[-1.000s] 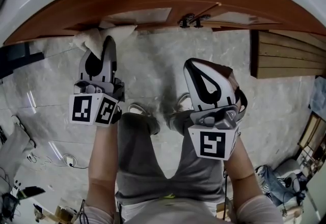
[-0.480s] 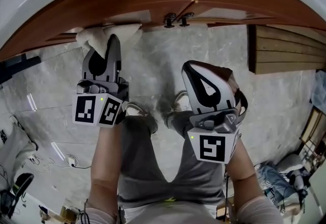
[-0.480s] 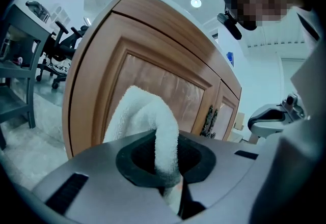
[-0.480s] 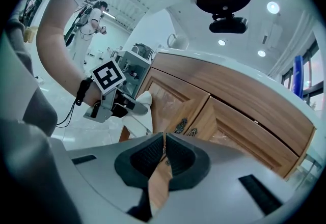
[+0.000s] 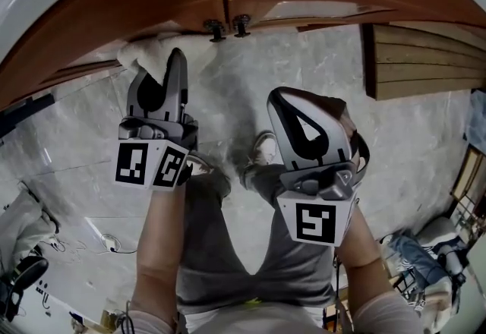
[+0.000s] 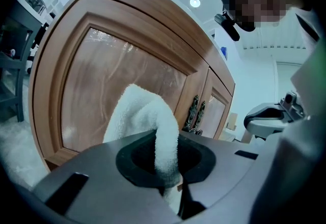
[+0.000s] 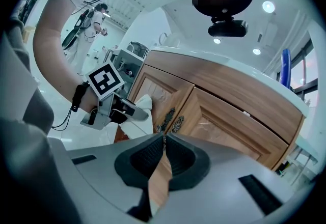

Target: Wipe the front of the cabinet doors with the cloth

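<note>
White fluffy cloth [image 6: 142, 116] against brown wooden cabinet door [image 6: 91, 80]
Left gripper [image 5: 173, 59], eleven o'clock, clamps it; right gripper [image 5: 300, 101], four o'clock, closed empty

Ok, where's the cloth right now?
In the head view the cloth is at upper left, clamped in the left gripper's jaws against the left cabinet door, left of the two door handles.

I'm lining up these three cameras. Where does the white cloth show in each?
Head view: cloth at upper left.
Left gripper view: cloth in the centre, rising from between the jaws.
Right gripper view: cloth left of centre, beyond the jaws.
Shared landmark: the door handles.
</note>
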Tool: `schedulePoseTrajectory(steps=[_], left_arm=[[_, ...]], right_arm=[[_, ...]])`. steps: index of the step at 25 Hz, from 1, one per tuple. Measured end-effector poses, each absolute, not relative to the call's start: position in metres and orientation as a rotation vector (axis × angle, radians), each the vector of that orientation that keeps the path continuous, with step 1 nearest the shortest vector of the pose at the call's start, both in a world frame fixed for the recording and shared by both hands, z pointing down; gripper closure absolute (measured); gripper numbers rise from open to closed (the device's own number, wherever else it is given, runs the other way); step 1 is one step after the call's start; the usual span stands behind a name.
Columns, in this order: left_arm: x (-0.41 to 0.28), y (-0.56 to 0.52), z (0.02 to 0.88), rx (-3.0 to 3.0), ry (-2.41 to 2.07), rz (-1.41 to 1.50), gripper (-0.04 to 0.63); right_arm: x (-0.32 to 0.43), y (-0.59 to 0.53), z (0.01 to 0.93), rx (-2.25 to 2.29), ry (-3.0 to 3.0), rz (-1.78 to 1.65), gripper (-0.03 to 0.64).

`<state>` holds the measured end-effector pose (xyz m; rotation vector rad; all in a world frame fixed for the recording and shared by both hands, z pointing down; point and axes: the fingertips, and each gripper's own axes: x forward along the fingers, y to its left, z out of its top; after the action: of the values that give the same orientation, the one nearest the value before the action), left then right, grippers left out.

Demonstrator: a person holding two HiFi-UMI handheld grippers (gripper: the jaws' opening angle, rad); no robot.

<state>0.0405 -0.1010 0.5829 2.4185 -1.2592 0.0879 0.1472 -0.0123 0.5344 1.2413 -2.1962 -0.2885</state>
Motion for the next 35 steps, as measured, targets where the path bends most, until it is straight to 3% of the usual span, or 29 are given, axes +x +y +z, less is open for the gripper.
schedulePoseTrajectory(steps=[11,24,35], left_arm=[[0.075,-0.087,0.578,2.434,-1.170,0.093,0.537],[0.004,-0.047,0.535,2.346,-1.237,0.133,0.537],[-0.037,-0.003,0.416,2.312,-1.225,0.162,0.537]], right_arm=[[0.175,0.008,0.535,1.285,-2.145,-0.218,0.572],[0.119,0.025,0.499,1.208,-2.178,-0.163,0.572],[0.059,0.039,0.390,1.097,-2.231,-0.185,0.572]])
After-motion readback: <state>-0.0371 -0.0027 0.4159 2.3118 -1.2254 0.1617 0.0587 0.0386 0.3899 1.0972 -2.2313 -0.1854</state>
